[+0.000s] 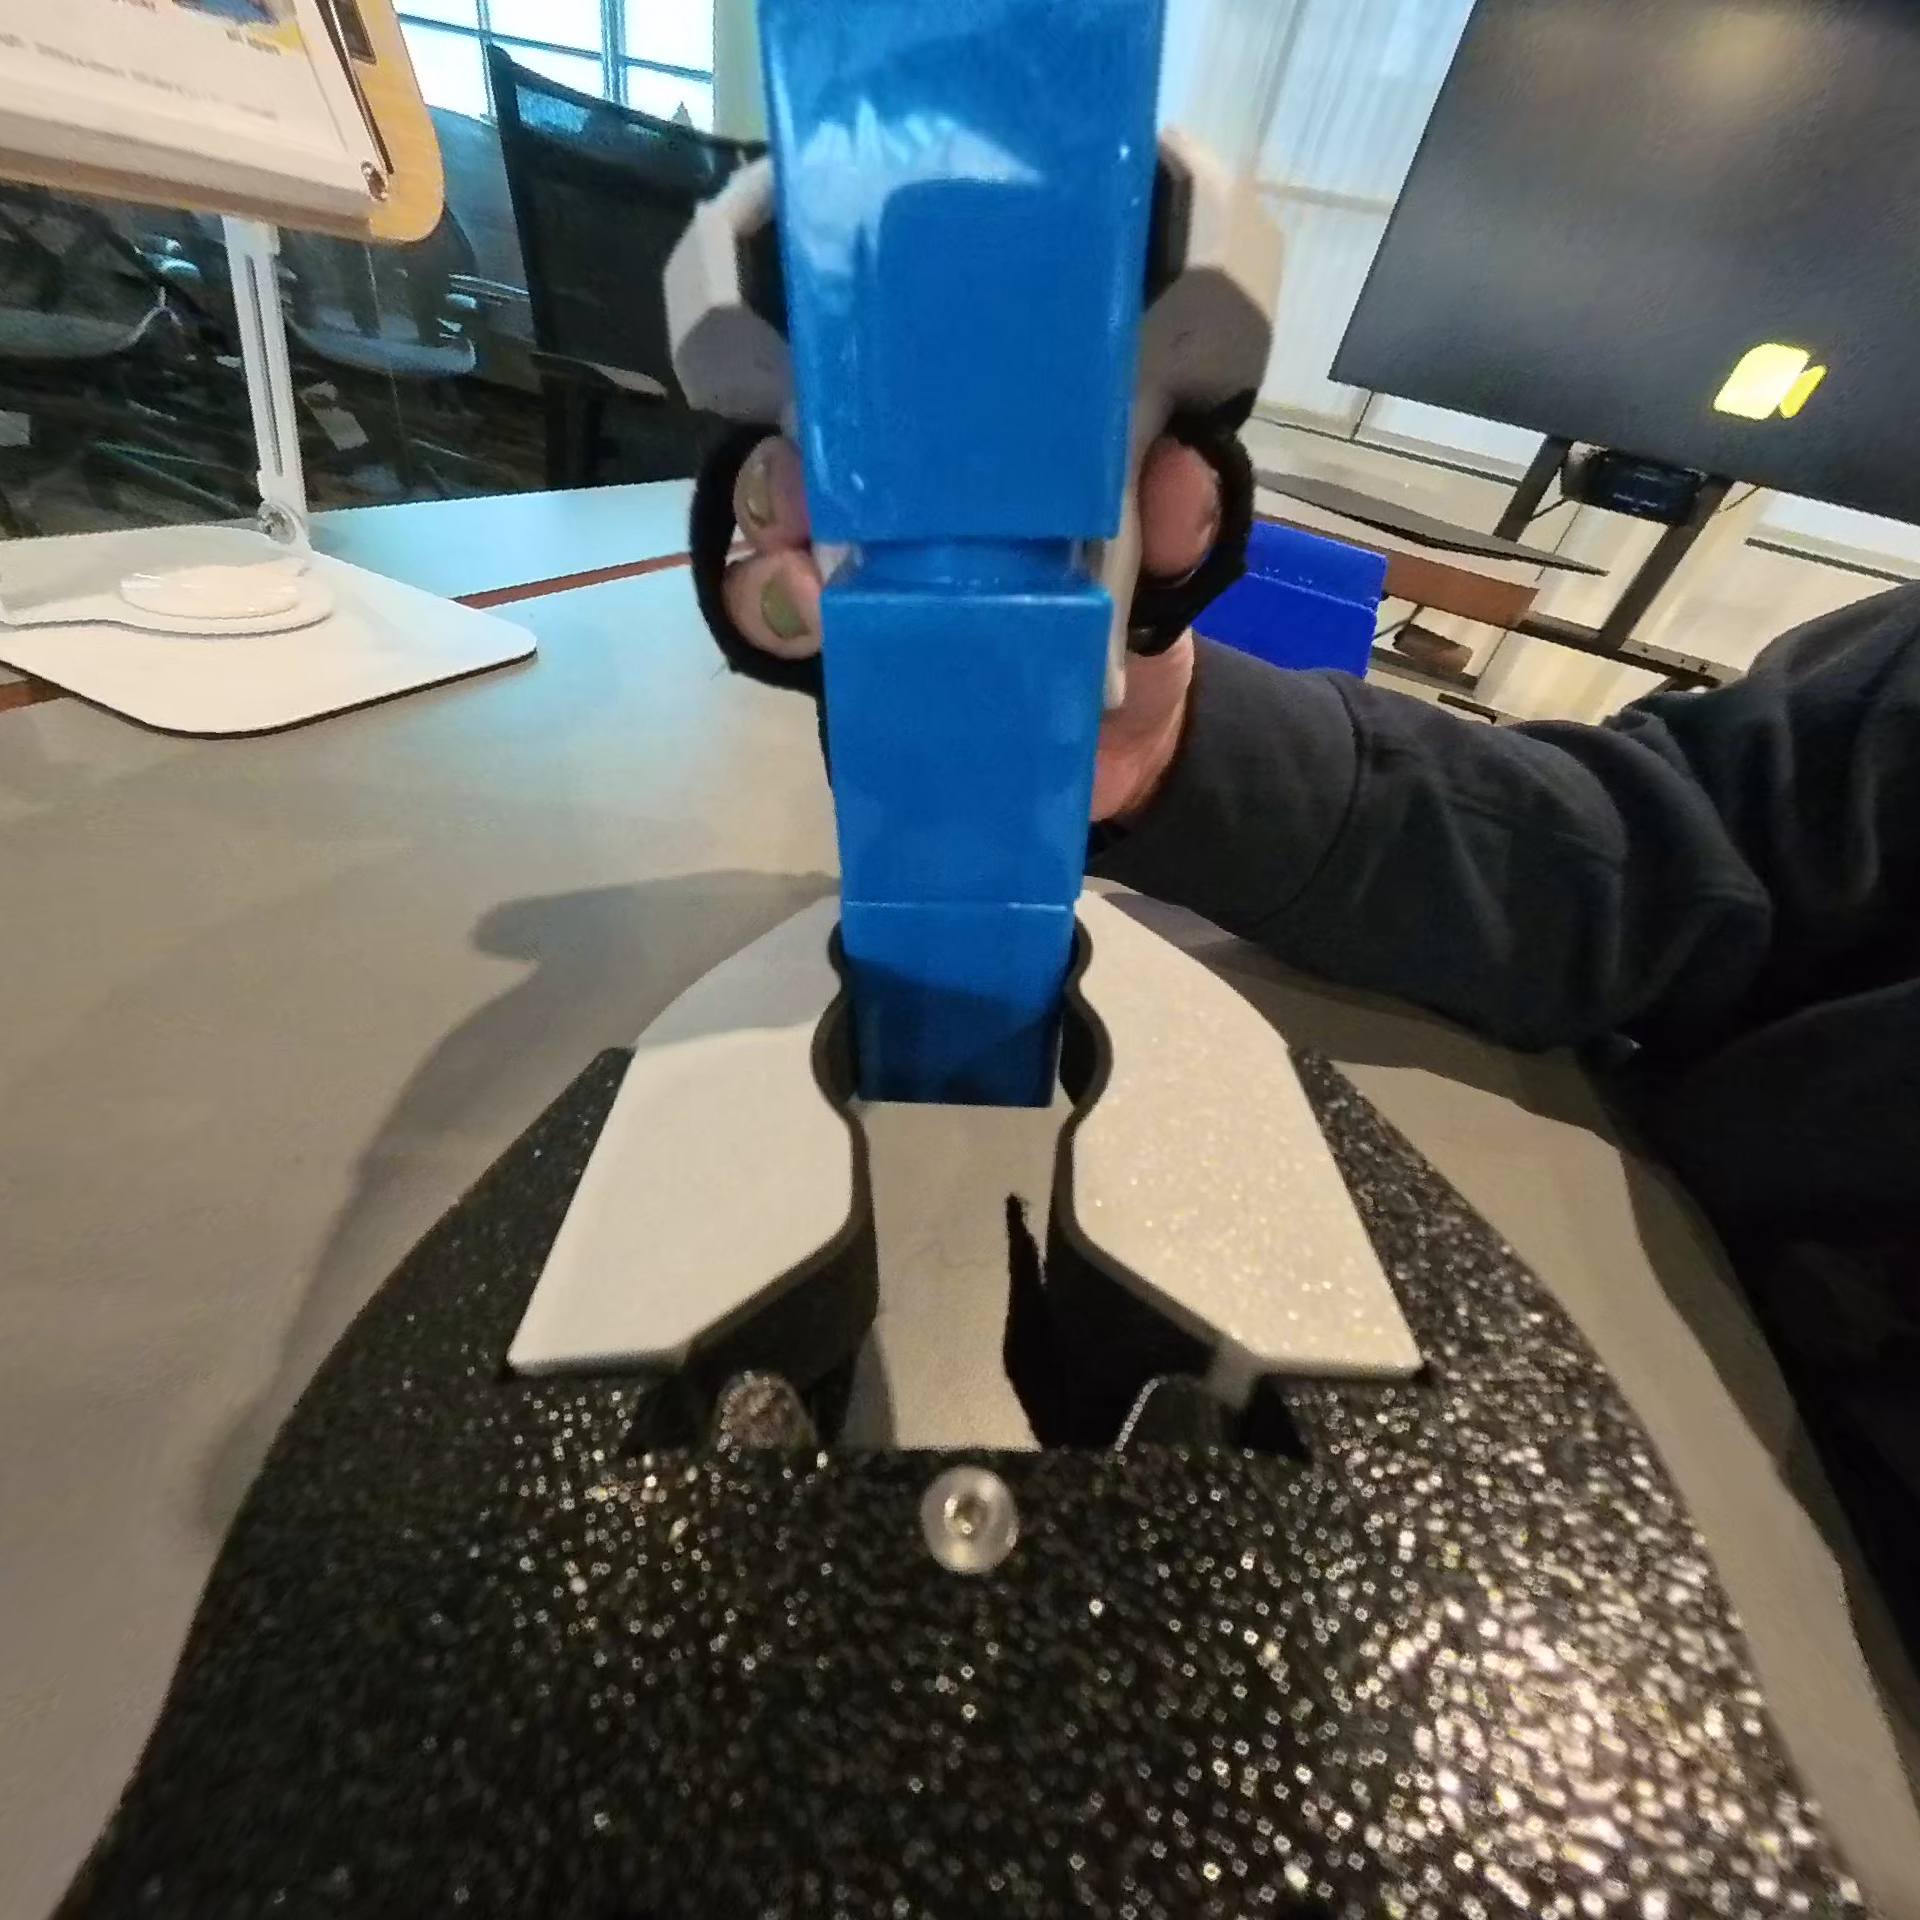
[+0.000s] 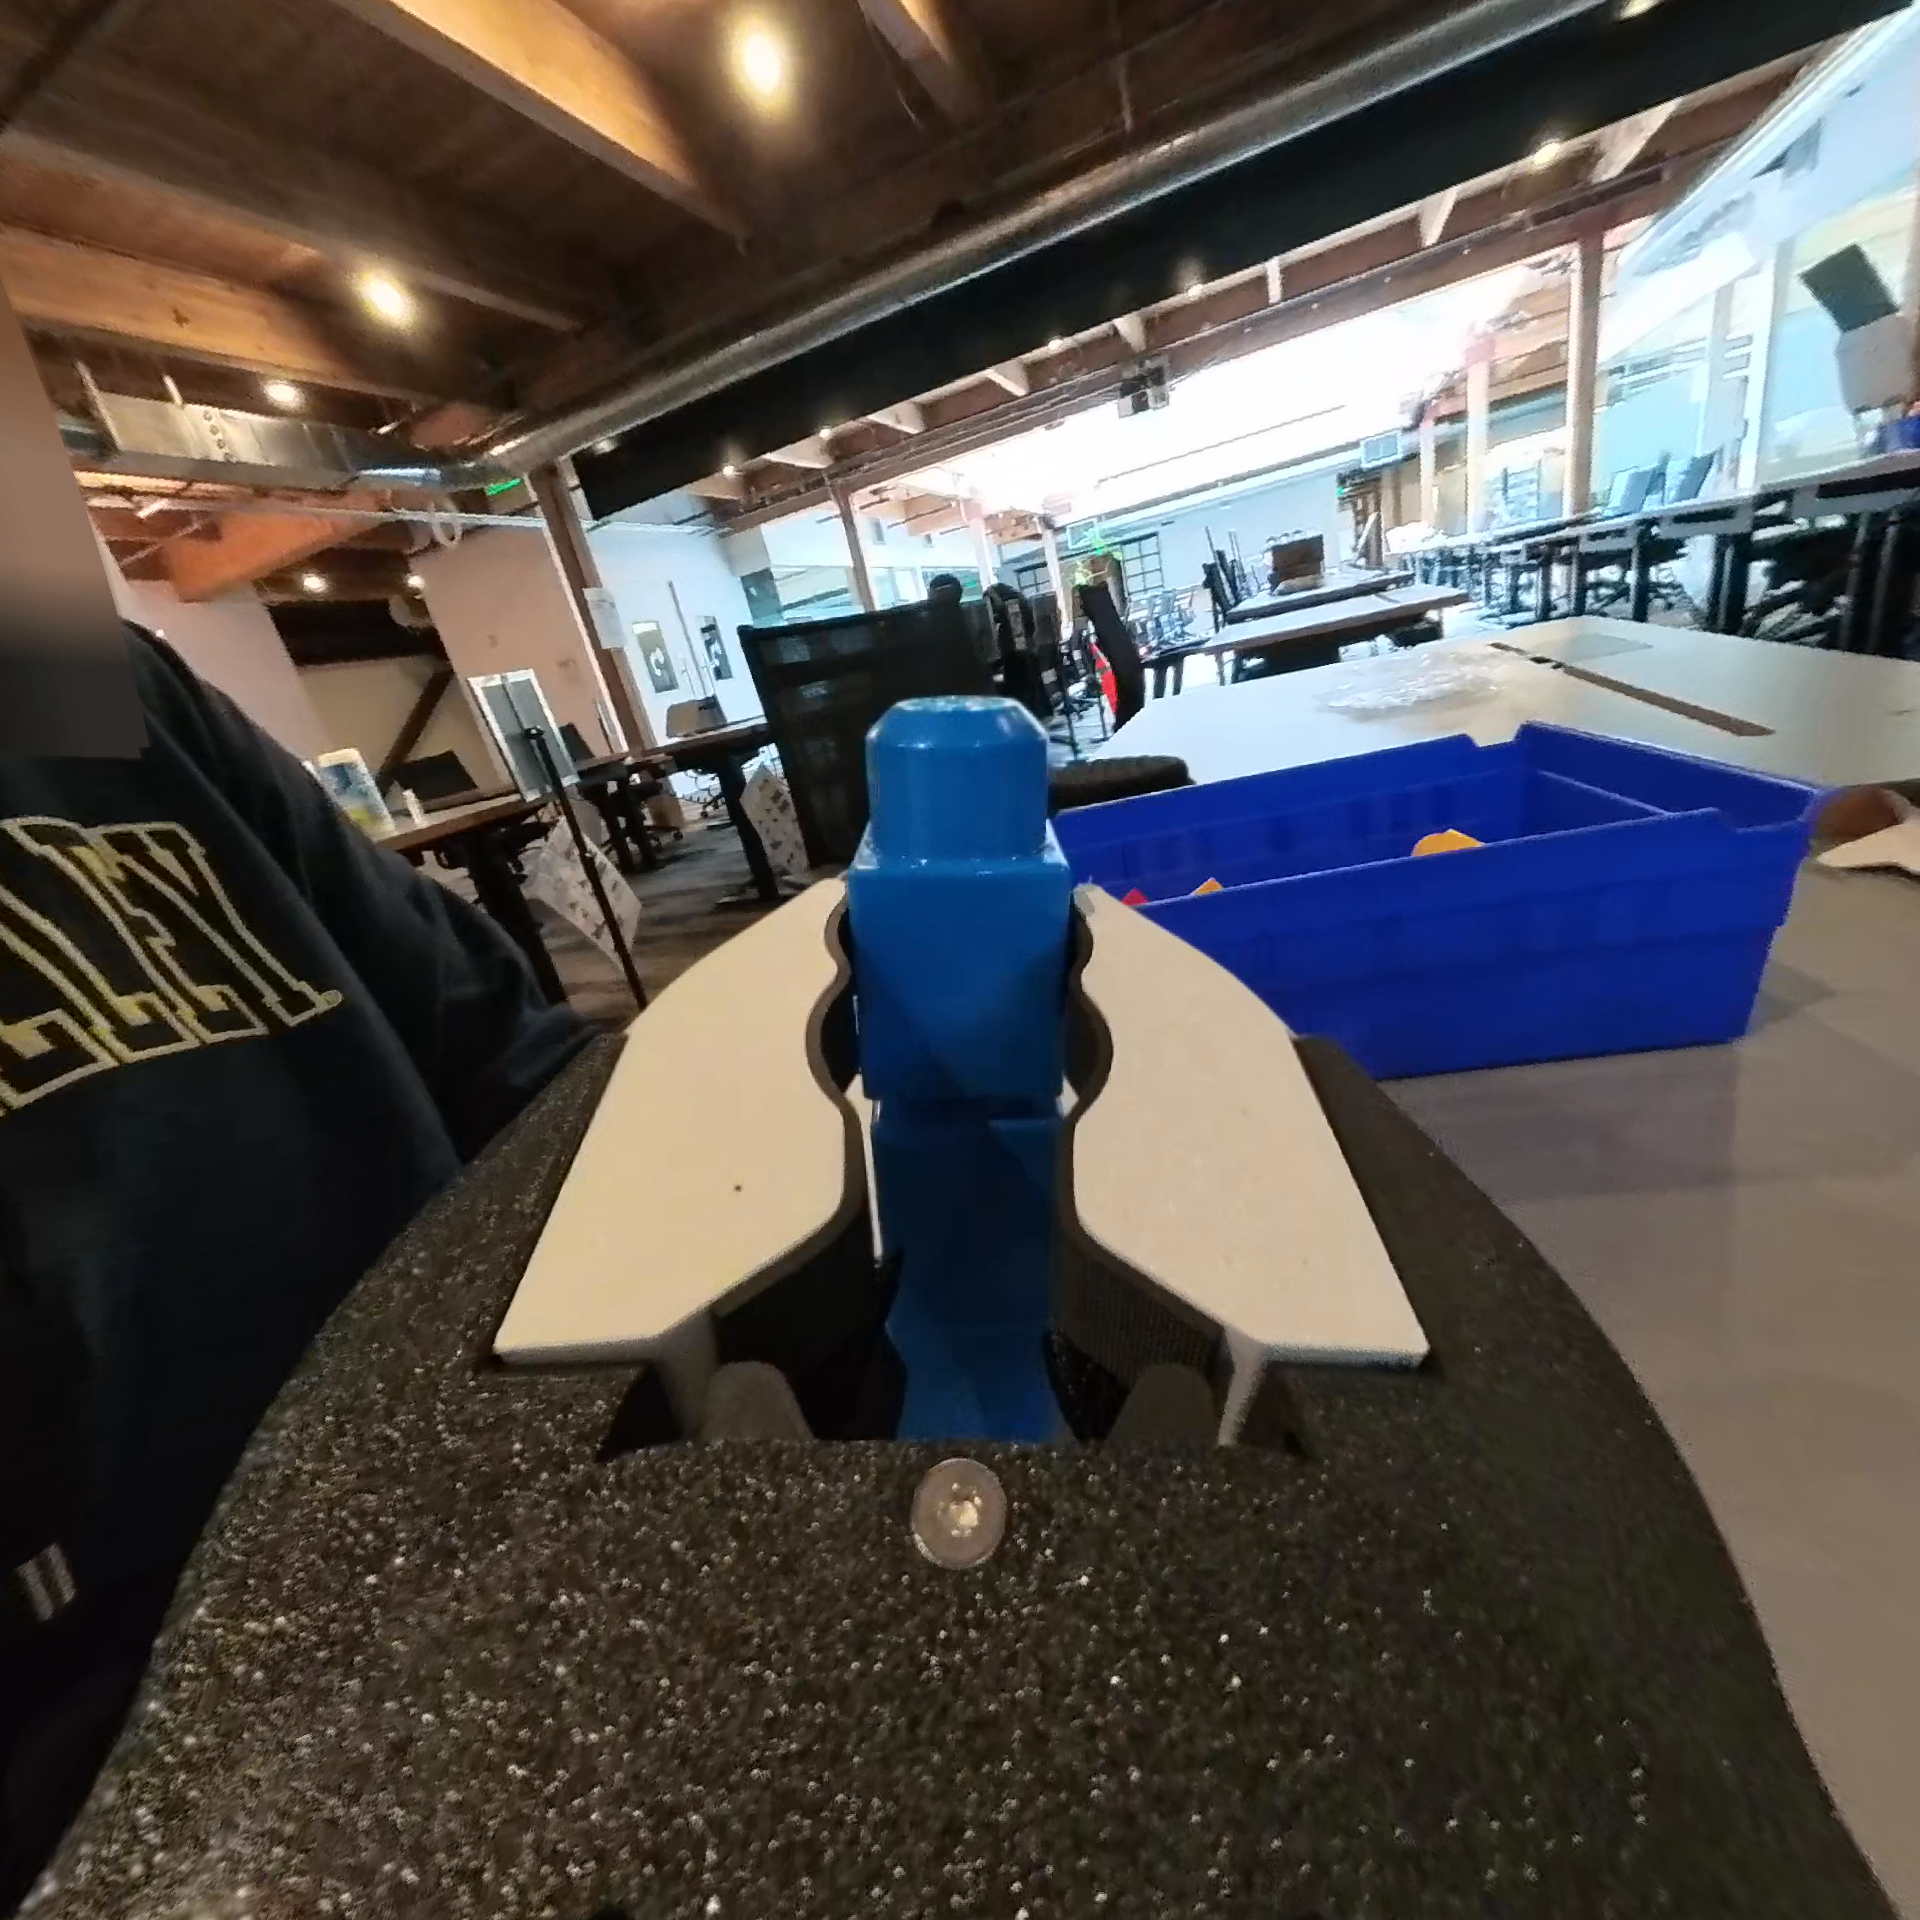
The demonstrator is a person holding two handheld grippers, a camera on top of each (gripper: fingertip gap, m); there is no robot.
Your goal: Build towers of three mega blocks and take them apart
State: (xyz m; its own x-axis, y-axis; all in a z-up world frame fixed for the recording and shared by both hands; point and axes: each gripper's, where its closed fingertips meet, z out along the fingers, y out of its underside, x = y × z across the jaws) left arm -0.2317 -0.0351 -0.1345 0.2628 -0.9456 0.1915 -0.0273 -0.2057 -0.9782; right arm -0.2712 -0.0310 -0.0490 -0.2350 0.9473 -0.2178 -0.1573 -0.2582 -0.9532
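I see the blue tower (image 1: 961,644) pinched at opposite ends: my left gripper (image 1: 958,1023) clamps one end block, my right gripper (image 2: 961,997) the other.

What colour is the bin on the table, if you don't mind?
Blue. The bin shows best in the right wrist view.

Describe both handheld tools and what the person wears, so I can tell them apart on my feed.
Both tools look alike: left tool and right tool have pale grey curved fingers on a black speckled body with one silver screw. The person wears a dark sleeve and sweatshirt with lettering.
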